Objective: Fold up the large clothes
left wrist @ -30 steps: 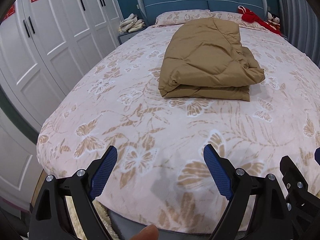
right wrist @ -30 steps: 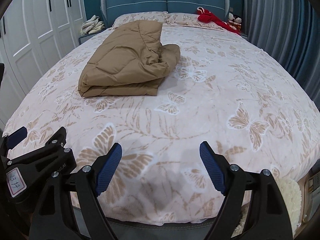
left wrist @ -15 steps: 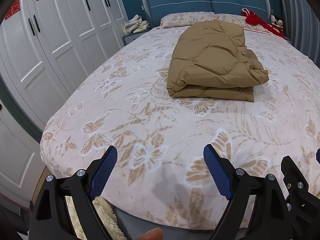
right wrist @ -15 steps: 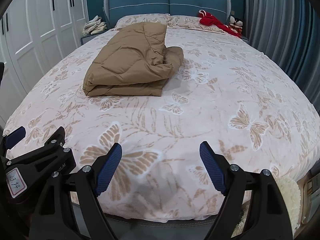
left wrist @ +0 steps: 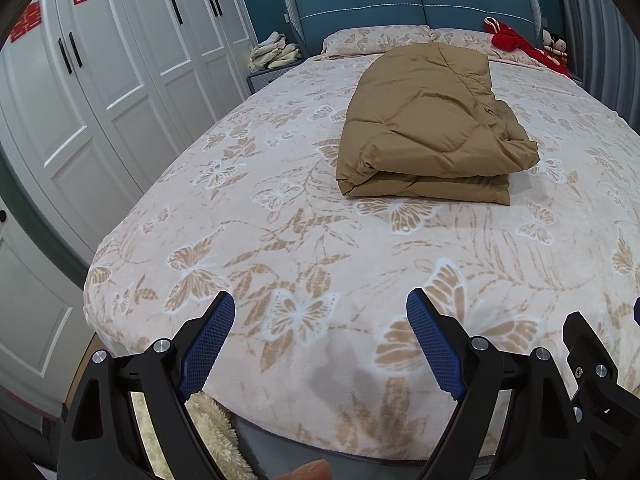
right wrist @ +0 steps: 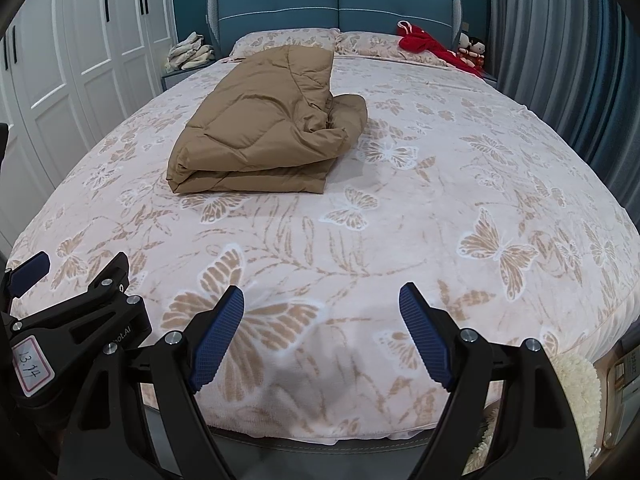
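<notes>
A tan quilted padded garment lies folded in a thick bundle on the middle of the bed, with a rumpled lump at its right side. The right wrist view shows the same tan garment left of centre on the bed. My left gripper hangs open over the foot edge of the bed, well short of the garment, nothing between its blue pads. My right gripper is open too, beside it at the foot edge, its blue pads empty. The left gripper also shows at the lower left of the right wrist view.
White wardrobe doors with red paper cuts line the left wall. A blue headboard, pillows, a red cloth and small dolls are at the far end. A nightstand holds pale folded cloth. Grey curtains hang right. A fluffy rug lies below.
Both views have drawn back and lifted slightly from the bed, so the foot edge and rug show more. The garment lies as before. Both grippers stay open.
</notes>
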`<move>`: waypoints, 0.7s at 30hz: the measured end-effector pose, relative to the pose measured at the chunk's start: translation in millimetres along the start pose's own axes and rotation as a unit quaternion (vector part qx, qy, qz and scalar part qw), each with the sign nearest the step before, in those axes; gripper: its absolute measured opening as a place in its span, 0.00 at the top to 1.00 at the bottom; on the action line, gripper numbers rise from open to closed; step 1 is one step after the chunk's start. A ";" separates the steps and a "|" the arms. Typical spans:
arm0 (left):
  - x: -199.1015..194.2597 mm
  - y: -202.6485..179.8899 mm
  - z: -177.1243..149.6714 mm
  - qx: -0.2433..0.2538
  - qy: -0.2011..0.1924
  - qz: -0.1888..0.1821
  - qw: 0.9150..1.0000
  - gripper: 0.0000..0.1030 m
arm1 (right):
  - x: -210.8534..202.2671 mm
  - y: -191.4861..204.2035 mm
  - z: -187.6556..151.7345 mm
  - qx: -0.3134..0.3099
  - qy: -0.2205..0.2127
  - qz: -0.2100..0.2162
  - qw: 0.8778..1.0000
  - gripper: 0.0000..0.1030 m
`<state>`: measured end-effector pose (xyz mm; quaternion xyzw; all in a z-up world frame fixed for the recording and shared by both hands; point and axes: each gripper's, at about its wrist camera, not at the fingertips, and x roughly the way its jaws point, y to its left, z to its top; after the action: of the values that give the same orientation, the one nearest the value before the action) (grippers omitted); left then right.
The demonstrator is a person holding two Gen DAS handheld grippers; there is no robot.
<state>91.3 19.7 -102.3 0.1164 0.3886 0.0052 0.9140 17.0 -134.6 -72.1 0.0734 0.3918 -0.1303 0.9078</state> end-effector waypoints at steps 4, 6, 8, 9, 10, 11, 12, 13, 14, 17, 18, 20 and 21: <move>0.2 0.4 -0.2 -0.001 0.001 0.000 1.000 0.17 | -0.1 0.3 0.0 0.000 0.000 0.000 1.000 0.25; 0.3 0.6 -0.3 -0.001 0.001 0.000 1.000 0.17 | 0.0 0.2 0.0 0.000 0.000 0.000 1.000 0.25; 0.5 0.4 -0.3 0.000 0.001 0.000 1.000 0.17 | 0.1 0.0 0.0 0.000 0.000 0.000 1.000 0.25; 0.3 0.6 -0.4 0.000 0.001 0.000 1.000 0.17 | -0.6 1.1 0.1 0.000 0.000 0.000 1.000 0.25; 0.1 0.6 -0.4 0.000 0.000 0.000 1.000 0.17 | -0.8 1.5 0.1 -0.001 0.000 0.000 1.000 0.25; 0.1 1.4 -0.2 0.000 0.000 0.000 1.000 0.18 | -1.1 2.0 0.0 -0.001 0.000 0.000 1.000 0.25; -0.1 1.6 -0.2 -0.001 0.000 0.000 1.000 0.17 | -0.6 1.3 0.0 0.000 0.000 0.000 1.000 0.25; -0.2 1.9 -0.2 -0.001 0.000 0.000 1.000 0.17 | -0.7 1.4 0.0 0.000 0.000 0.000 1.000 0.25; -0.3 2.2 -0.3 -0.001 0.000 0.000 1.000 0.17 | -0.6 1.2 0.0 -0.001 0.000 0.000 1.000 0.25; -0.1 2.2 -0.4 0.000 0.000 0.000 1.000 0.17 | -1.0 2.1 -0.1 0.000 0.000 0.000 1.000 0.25; -0.3 2.5 -0.4 0.000 0.000 0.000 1.000 0.17 | -0.6 1.4 0.0 0.000 0.000 0.000 1.000 0.25; 0.2 2.2 -0.4 -0.001 0.001 0.000 1.000 0.17 | -1.0 2.3 -0.1 0.000 0.000 0.000 1.000 0.25; 0.4 2.1 -0.5 -0.001 0.001 0.000 1.000 0.17 | -0.5 1.2 0.0 -0.001 0.000 0.000 1.000 0.25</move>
<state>91.4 21.8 -102.4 0.1155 0.3898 0.0054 0.9136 17.1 -133.3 -71.6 0.0726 0.3920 -0.1305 0.9078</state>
